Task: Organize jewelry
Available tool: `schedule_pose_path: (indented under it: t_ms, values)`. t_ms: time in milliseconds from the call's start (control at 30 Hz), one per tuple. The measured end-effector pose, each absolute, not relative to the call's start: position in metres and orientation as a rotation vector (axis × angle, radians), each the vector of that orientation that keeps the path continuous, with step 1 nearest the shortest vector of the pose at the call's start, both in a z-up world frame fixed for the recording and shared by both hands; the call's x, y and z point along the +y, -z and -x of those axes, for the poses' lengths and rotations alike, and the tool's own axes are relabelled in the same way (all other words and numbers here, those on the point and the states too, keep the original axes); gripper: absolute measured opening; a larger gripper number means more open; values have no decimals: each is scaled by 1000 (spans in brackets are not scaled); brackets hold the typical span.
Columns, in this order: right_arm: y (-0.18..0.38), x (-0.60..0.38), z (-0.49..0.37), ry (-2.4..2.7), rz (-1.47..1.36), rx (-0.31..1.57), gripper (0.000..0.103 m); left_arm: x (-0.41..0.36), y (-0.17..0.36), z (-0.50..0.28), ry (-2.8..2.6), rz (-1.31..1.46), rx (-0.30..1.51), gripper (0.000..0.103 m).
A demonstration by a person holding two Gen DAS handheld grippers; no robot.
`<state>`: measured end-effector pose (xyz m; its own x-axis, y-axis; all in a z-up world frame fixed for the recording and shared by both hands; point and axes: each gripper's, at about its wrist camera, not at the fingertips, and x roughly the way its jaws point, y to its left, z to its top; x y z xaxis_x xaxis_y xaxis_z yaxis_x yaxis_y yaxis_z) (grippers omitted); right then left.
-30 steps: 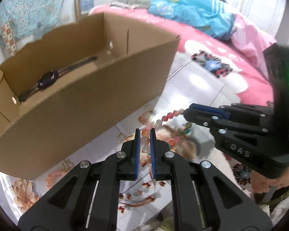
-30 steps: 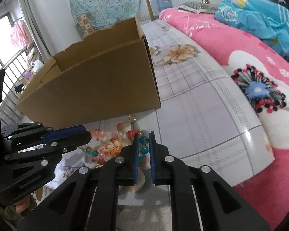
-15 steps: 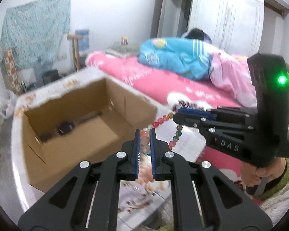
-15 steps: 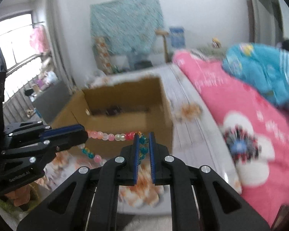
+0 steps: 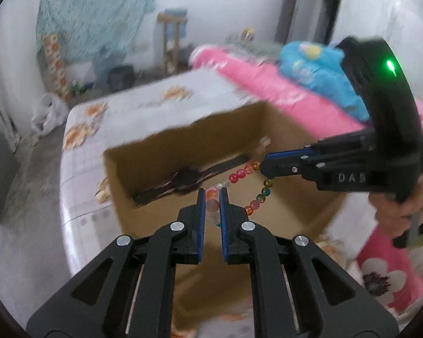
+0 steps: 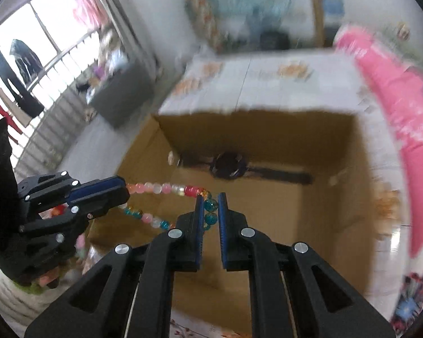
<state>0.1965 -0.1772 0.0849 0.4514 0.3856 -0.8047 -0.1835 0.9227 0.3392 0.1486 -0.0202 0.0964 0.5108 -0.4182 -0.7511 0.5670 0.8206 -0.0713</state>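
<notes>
Left gripper and right gripper are each pinching the bead bracelet, fingers nearly closed, over the cardboard box holding a watch.

Below and ahead of both jaws, the open-topped brown cardboard box is gaping with no flaps over its mouth. A black wristwatch with a flat strap is lying along the far wall of the floor, taking up that strip; the near floor under the jaws is lying bare. The colourful glass-bead bracelet is stretching between the two jaws, barring the gap there.
</notes>
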Motion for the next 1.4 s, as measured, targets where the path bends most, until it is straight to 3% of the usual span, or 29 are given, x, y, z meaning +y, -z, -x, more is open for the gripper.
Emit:
schedule_pose_path:
  t_ms: [333, 467, 733, 1000, 1233, 1400]
  values:
    - [4, -141, -265, -437, -328, 1446, 11, -19, -59, -169, 535, -347, 923, 9]
    - [5, -144, -264, -427, -343, 1448, 11, -20, -63, -166, 522, -341, 892, 21]
    - [-35, -171, -236, -463, -414, 1252, 12, 4, -100, -131, 546, -228, 717, 21]
    - [-107, -220, -127, -525, -451, 865, 13, 35, -131, -42, 743, -164, 576, 49]
    - [-97, -229, -39, -499, -450, 810, 17, 23, -83, -10, 823, -121, 729, 54]
    - [-44, -232, -12, -417, -539, 895, 18, -9, -22, -10, 699, -272, 848, 53]
